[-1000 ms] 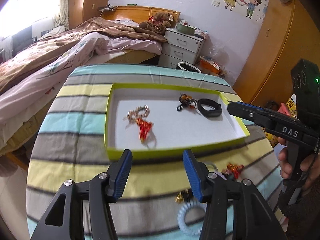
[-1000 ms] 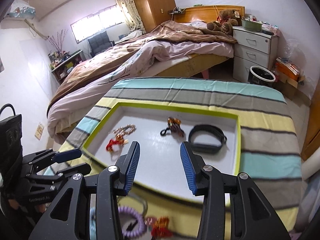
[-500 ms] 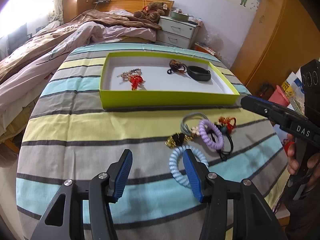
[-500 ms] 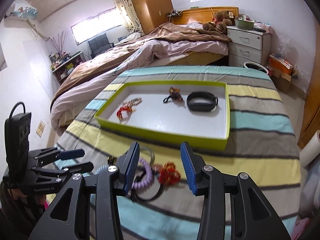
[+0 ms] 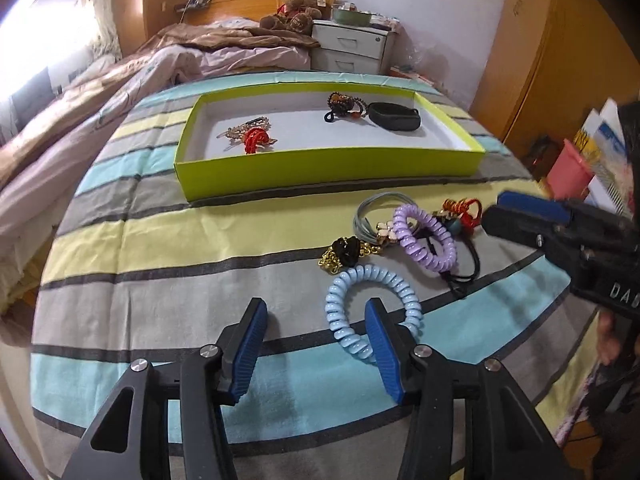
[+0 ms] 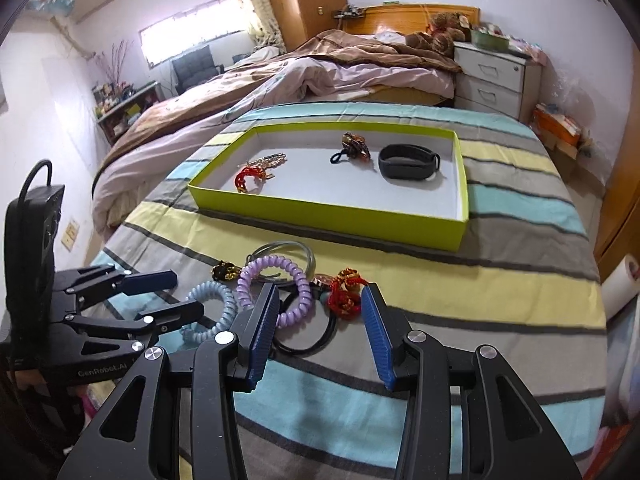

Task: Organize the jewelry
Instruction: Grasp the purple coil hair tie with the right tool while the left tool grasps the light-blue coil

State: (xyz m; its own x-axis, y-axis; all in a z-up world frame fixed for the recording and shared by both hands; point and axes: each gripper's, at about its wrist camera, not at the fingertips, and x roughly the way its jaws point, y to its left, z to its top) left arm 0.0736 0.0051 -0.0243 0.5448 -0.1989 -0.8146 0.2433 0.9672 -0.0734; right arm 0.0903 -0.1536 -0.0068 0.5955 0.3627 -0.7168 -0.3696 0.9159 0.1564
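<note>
Your left gripper (image 5: 316, 320) is low over the striped cloth (image 5: 160, 264), jaws closing right now, and there's only bare cloth between them. The right-hand finger sits inside the loop of the pale blue coil tie (image 5: 372, 304); whether its tip touches the coil, I can't tell. Nothing is pinched yet.

Your right gripper (image 6: 318, 312) has its jaws wide apart, holding nothing. Between the blue pads you're looking at the red knotted charm (image 6: 346, 298) and the black cord loop (image 6: 308, 340), both lying on the cloth; the left pad overlaps the edge of the purple coil tie (image 6: 276, 292). No contact that I can make out.

Take the green tray (image 6: 332, 216) as your landmark. Inside it: a red and gold piece (image 6: 256, 172) at the left, a beaded piece with a black loop (image 6: 352, 150) near the middle, a black band (image 6: 408, 162) to the right. The loose pile lies on the cloth on your side of the tray's near wall: purple coil, blue coil, a grey cord ring (image 6: 296, 256), a small black and gold piece (image 6: 224, 272) and the red charm, all bunched together and touching.
</note>
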